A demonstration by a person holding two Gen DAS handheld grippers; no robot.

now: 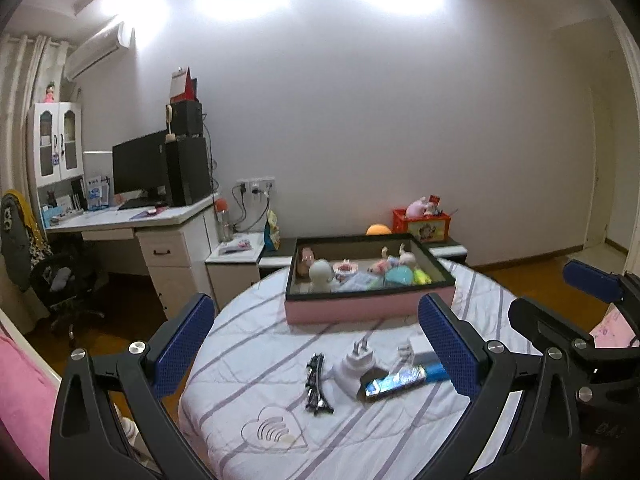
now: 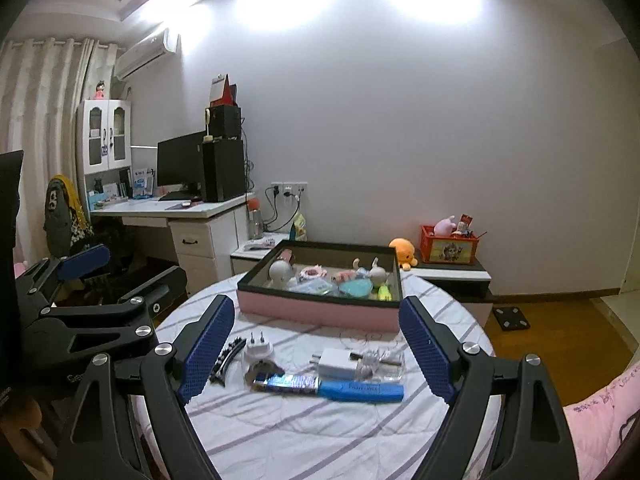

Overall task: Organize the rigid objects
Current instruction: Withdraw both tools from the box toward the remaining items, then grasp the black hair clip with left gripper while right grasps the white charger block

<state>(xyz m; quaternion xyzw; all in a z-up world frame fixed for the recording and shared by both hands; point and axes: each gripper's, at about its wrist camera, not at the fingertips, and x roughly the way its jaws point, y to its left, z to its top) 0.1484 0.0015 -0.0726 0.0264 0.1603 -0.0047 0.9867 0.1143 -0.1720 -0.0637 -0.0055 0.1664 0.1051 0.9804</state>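
Note:
On a round table under a striped white cloth (image 1: 280,360) (image 2: 320,432) stands a pink box with a black rim (image 1: 368,308) (image 2: 320,308), holding several small toys. In front of it lie a black hair clip (image 1: 316,384) (image 2: 225,360), a white plug adapter (image 1: 354,364) (image 2: 258,350), a white charger (image 2: 338,362), a clear plastic piece (image 2: 378,364) and a blue shiny tube (image 1: 404,380) (image 2: 332,388). My left gripper (image 1: 316,360) stands open over these items, touching none. My right gripper (image 2: 316,352) is open too, with nothing pressed between its pads.
A desk with a monitor (image 1: 140,168) (image 2: 180,164) and an office chair (image 1: 60,280) stand at the left. Low cabinets along the wall carry a red toy box (image 1: 422,226) (image 2: 448,248) and an orange plush (image 2: 402,250). Pink bedding (image 2: 600,420) lies at lower right.

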